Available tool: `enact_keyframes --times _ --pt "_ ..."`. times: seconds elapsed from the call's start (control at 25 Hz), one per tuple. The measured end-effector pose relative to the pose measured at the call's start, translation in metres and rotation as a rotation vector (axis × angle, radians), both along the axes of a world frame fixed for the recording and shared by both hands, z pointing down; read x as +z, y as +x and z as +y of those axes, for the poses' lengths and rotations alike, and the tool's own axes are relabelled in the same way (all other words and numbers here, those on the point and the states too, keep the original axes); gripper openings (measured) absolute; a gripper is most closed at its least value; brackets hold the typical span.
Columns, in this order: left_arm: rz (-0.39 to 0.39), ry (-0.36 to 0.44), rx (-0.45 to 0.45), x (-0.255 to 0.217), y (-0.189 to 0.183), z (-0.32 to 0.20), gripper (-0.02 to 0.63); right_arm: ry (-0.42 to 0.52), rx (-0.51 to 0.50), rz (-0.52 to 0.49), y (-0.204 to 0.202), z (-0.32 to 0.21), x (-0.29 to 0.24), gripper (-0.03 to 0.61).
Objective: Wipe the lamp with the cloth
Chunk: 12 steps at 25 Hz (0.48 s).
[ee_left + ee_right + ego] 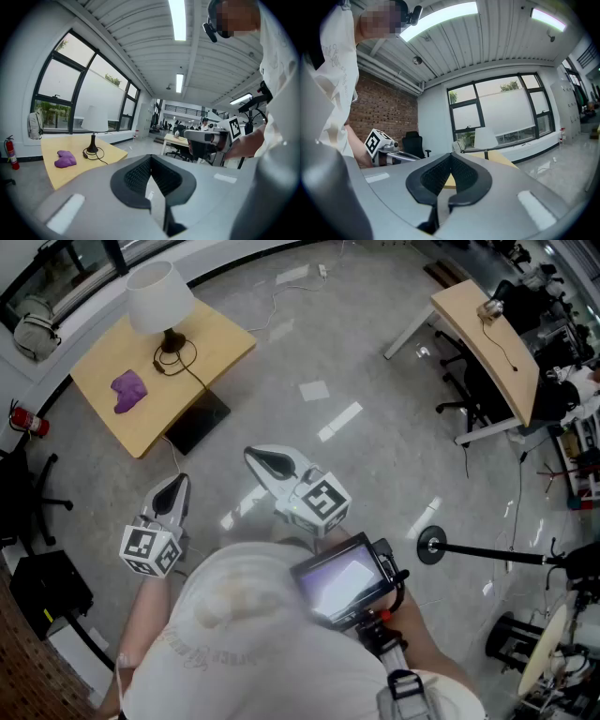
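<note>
- Nothing is done yet: the purple cloth point(129, 390) lies on the wooden table point(220, 343), near the white-shaded lamp point(161, 298) but not touching it.
- The left gripper point(173, 491) and right gripper point(269, 463) hover well apart from the table. Their jaws seem pressed together, holding nothing.
- Left to do: walk over, pick up the cloth, wipe the lamp.

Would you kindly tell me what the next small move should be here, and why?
Probably a step toward the table, leading with the left gripper. The purple cloth lies on the table beside the lamp, untouched and far from both grippers. The left gripper and the right gripper are held near the body, jaws together and empty. The cloth lies on the left gripper's side.
</note>
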<state>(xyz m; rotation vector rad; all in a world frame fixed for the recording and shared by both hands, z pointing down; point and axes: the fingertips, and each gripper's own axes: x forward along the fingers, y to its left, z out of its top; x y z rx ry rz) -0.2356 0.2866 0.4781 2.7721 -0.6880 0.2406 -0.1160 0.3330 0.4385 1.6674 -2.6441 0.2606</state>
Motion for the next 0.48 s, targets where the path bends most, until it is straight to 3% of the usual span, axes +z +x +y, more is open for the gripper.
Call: enact_keyframes --times 0.24,0.48 --pt "-0.009 -0.010 -0.003 0.003 0.028 0.016 0.002 0.000 0.038 -0.064 0.036 0.013 0.001 0.015" --pt "-0.014 -0.018 -0.008 0.006 0.044 0.021 0.002 -0.007 0.024 -0.062 0.051 0.017 0.000 0.015"
